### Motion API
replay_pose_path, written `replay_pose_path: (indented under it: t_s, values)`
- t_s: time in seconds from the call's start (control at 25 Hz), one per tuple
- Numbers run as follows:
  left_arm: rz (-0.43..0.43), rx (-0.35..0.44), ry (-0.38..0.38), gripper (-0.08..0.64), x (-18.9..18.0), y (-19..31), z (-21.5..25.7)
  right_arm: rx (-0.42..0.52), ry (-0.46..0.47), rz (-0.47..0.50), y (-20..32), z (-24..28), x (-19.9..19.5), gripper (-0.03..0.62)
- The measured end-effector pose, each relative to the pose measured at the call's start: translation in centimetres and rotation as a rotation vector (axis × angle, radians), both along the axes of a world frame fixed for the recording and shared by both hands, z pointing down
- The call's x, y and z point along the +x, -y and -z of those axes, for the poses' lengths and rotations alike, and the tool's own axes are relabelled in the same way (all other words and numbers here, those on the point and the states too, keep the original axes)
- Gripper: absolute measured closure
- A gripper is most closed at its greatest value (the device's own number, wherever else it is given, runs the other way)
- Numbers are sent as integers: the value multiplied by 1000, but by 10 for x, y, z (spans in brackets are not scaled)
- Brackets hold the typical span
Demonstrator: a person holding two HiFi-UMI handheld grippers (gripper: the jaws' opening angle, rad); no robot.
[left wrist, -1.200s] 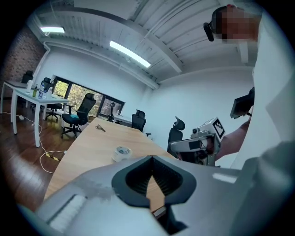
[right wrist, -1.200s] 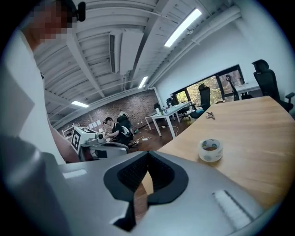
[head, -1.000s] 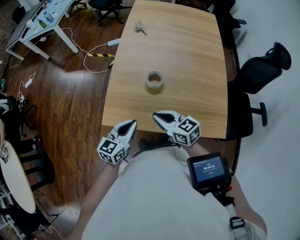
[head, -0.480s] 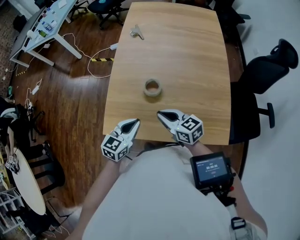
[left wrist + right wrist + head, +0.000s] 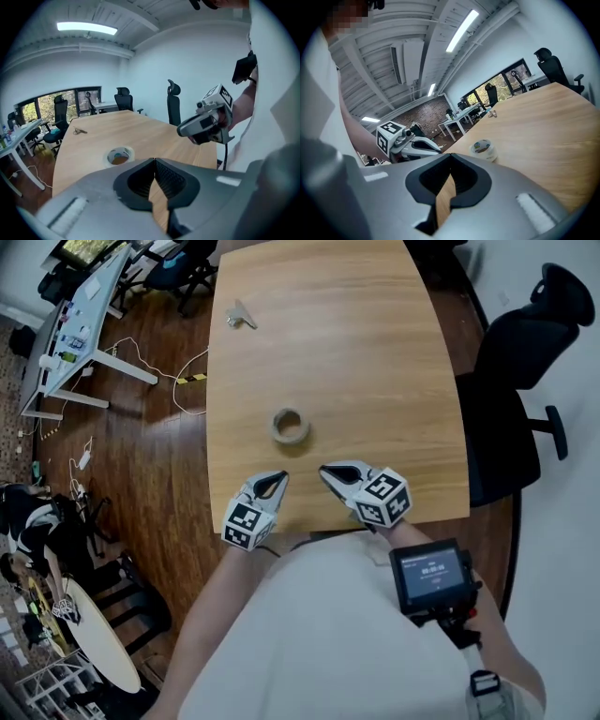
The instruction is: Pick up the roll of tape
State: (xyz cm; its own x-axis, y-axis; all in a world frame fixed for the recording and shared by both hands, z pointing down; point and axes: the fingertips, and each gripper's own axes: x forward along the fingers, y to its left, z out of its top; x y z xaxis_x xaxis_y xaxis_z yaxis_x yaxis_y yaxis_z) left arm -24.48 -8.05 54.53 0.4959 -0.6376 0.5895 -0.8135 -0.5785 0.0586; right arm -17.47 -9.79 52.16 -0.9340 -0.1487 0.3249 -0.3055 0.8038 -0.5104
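Observation:
A roll of tape (image 5: pixel 291 427) lies flat on the wooden table (image 5: pixel 375 362), towards its near left part; it also shows as the roll of tape (image 5: pixel 120 155) and the roll of tape (image 5: pixel 482 148) in the gripper views. My left gripper (image 5: pixel 278 479) is over the table's near edge, short of the roll, shut with nothing held. Beside it, my right gripper (image 5: pixel 325 472) is also over the near edge, to the right of the roll, shut and empty. Both point towards the roll without touching it.
A small bunch of keys (image 5: pixel 240 317) lies at the table's far left. A black office chair (image 5: pixel 520 343) stands at the right side. Cables (image 5: pixel 150 371) and a white desk (image 5: pixel 80 320) are on the wooden floor to the left.
Both grippers have come forward over the table's near edge, closer to the roll. The left one has rolled. The roll has stayed where it was.

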Motion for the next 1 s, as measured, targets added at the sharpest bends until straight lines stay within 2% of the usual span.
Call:
replay_pose_path:
  t_s: [0.2, 0.4, 0.56, 0.64, 0.72, 0.84, 0.92, 1.0]
  values:
    - [-79, -75, 39, 554, 13, 5, -29, -30, 4, -35, 10, -7, 12, 584]
    - [-131, -106, 136, 545, 10, 22, -51, -39, -16, -30, 24, -22, 20, 584]
    - [-202, -154, 283, 529, -7, 33, -72, -47, -6, -8, 22, -22, 18, 584]
    - [-212, -138, 355, 512, -21, 48, -71, -54, 6, -9, 21, -21, 17, 584]
    - [-230, -117, 406, 455, -28, 64, -69, -66, 13, -23, 23, -23, 19, 584]
    - [-341, -131, 464, 380, -23, 74, -75, -84, 2, -38, 24, -32, 27, 584]
    - [-436, -183, 523, 334, -20, 73, -89, -88, -8, -47, 25, -36, 30, 584]
    - [-503, -240, 591, 321, -21, 71, -104, -89, -15, -60, 26, -37, 34, 584]
